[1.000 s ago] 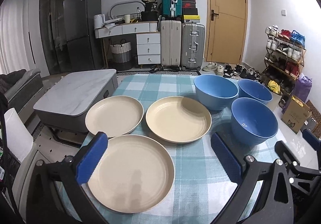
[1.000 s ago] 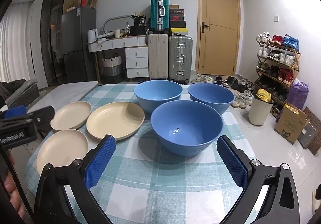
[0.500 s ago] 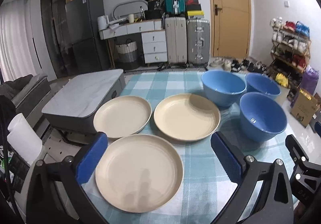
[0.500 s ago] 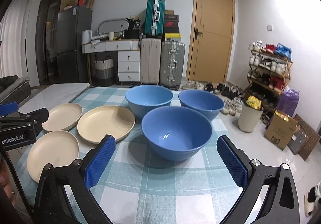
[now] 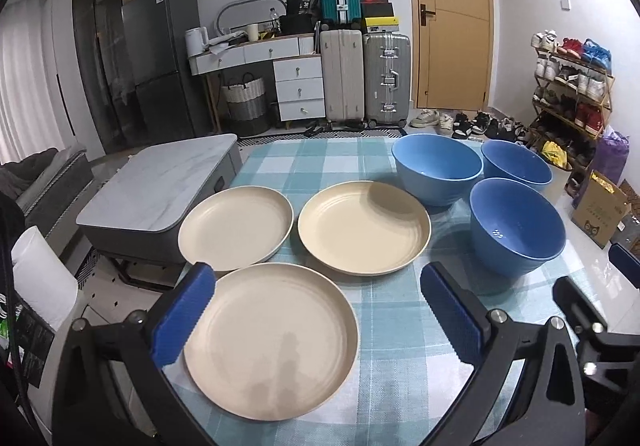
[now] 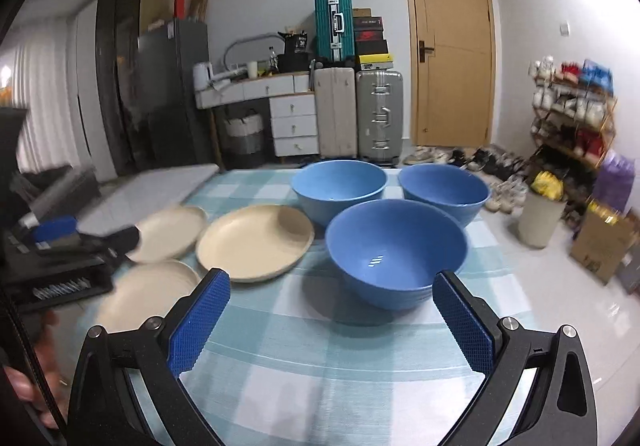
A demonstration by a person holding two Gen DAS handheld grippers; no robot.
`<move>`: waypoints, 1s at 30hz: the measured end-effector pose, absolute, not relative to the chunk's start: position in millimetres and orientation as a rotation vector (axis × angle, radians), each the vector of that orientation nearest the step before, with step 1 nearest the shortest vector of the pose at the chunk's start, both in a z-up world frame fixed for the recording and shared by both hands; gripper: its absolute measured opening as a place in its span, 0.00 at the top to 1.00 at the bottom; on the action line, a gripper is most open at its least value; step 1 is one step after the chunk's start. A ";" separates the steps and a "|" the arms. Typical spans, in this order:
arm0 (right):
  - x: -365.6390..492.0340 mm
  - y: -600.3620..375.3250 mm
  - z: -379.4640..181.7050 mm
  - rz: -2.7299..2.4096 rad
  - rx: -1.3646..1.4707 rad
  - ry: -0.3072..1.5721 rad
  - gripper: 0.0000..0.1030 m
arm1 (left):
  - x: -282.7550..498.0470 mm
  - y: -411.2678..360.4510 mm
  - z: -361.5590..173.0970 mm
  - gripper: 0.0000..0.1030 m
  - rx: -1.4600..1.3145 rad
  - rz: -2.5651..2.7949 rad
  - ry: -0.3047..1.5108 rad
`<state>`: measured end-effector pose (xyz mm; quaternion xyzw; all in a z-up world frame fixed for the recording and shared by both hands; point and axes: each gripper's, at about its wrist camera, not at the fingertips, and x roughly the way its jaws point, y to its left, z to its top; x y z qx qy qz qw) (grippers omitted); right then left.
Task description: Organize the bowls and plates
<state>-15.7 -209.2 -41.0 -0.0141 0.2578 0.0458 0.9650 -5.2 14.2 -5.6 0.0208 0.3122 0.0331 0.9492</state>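
Note:
Three cream plates lie on the checked tablecloth: a near plate (image 5: 272,334), a far-left plate (image 5: 236,226) and a middle plate (image 5: 364,226). To their right stand three blue bowls: a near bowl (image 5: 516,226), a far-left bowl (image 5: 436,166) and a far-right bowl (image 5: 516,164). My left gripper (image 5: 316,310) is open above the near plate's right half. Facing the near bowl (image 6: 396,250) from the front is my right gripper (image 6: 330,314), also open and empty. The left gripper's body (image 6: 60,250) shows at the left of the right wrist view.
A low marble-topped table (image 5: 156,190) stands left of the dining table (image 5: 304,158). Suitcases (image 5: 364,78), a dresser and a door line the far wall. At the right are a shoe rack (image 5: 568,86), a white bin (image 6: 540,218) and a cardboard box (image 5: 600,206).
The left gripper has shifted slightly left and forward over the near plate. The right gripper has moved closer to the near blue bowl, and its view is now blurred by motion.

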 end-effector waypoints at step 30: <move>-3.0 -237.5 -46.9 0.049 0.137 0.543 0.00 | 1.7 36.2 -7.5 0.00 -0.030 0.113 0.655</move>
